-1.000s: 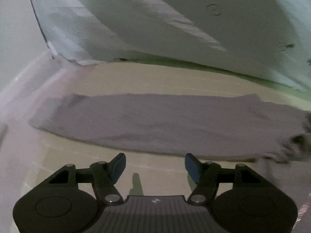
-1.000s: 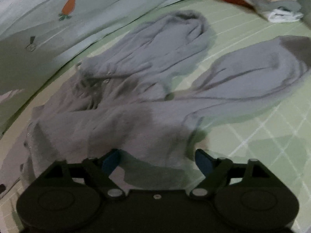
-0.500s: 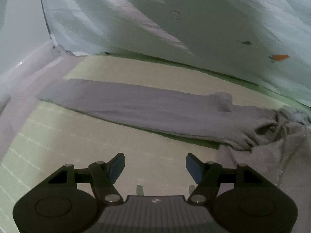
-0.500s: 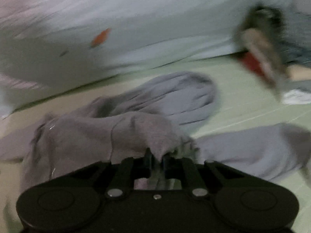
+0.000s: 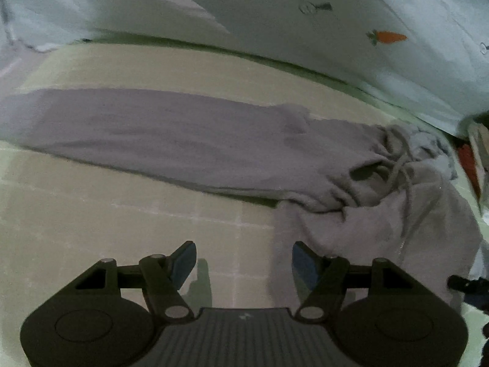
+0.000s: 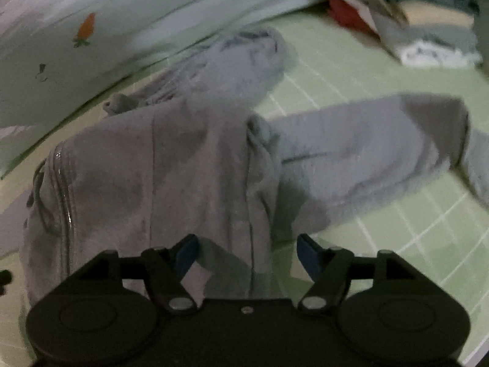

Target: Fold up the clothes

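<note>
A grey zip-up hoodie [image 6: 159, 177] lies on a green checked bed sheet [image 6: 351, 70]. In the right wrist view its body is folded over, with the zipper [image 6: 62, 189] at the left, the hood [image 6: 244, 58] behind and one sleeve [image 6: 382, 140] stretched to the right. My right gripper [image 6: 247, 253] stands open just above the hoodie's near edge, holding nothing. In the left wrist view the other sleeve [image 5: 159, 131] lies flat across the sheet, and the bunched neck with its drawstring [image 5: 397, 165] is at the right. My left gripper [image 5: 243, 260] is open over bare sheet, short of the sleeve.
A pale blue duvet with carrot prints [image 5: 388, 36] is heaped along the far side of the bed [image 6: 85, 30]. A pile of folded clothes [image 6: 428, 24] sits at the back right. Part of the other gripper [image 5: 467, 284] shows at the left view's right edge.
My right gripper was shut on the hoodie's edge half a second ago and has let go; the body now lies folded over. The left gripper has swung right along the sleeve, staying open.
</note>
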### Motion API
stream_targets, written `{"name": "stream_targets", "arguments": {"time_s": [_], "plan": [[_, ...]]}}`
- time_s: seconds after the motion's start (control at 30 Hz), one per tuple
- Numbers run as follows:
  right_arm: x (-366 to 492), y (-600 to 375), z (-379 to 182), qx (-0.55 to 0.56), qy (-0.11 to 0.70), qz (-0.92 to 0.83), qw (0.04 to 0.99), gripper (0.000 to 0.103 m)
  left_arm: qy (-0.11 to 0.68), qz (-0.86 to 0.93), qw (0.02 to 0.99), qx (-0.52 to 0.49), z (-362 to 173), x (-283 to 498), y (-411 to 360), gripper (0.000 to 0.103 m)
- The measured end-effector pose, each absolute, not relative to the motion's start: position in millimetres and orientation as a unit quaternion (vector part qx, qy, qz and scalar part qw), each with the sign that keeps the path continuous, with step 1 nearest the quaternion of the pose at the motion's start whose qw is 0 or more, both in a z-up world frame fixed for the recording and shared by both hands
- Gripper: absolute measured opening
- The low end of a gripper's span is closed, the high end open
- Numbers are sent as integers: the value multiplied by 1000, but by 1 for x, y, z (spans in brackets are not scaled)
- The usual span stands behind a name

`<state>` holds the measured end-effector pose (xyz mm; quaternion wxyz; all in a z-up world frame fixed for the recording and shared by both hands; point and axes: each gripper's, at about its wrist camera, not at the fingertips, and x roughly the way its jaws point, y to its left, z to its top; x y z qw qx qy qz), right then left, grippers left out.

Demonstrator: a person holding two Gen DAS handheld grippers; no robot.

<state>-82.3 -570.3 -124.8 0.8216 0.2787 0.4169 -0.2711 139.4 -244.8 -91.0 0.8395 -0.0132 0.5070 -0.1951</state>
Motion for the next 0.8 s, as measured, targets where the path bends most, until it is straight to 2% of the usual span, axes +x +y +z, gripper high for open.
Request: {"name": "stream_targets", "arguments": {"time_s": [0.1, 0.2, 0.27, 0.3, 0.33, 0.4, 0.53, 0.7, 0.8], "plan": [[-82, -567, -126, 280, 420, -268, 821, 73, 515, -217, 829, -20, -96, 147, -259, 62], [-83, -562, -127, 277, 422, -260, 823, 73, 514, -231, 826, -12, -98, 147, -273, 44], [-85, -559, -127, 270, 421, -248, 830, 67, 518, -231, 824, -17, -100, 142, -278, 19], [-86, -557, -126, 266, 420, -238, 834, 51, 520, -228, 823, -22, -101, 139, -280, 15], [-87, -557, -126, 262, 420, -226, 839, 29, 518, -221, 826, -22, -100, 134, -281, 5], [-89, -558, -125, 258, 420, -206, 845, 9, 506, -204, 837, -31, -88, 119, -275, 4], [-105, -561, -105, 252, 396, -171, 866, 8, 472, -166, 864, -58, -50, 83, -256, 3], [-152, -578, -23, 314, 297, -81, 898, 7, 405, -127, 900, -95, 32, 5, -226, 3], [-152, -578, -26, 268, 321, -74, 905, 8, 392, -82, 913, -82, 38, -32, -220, 5]]}}
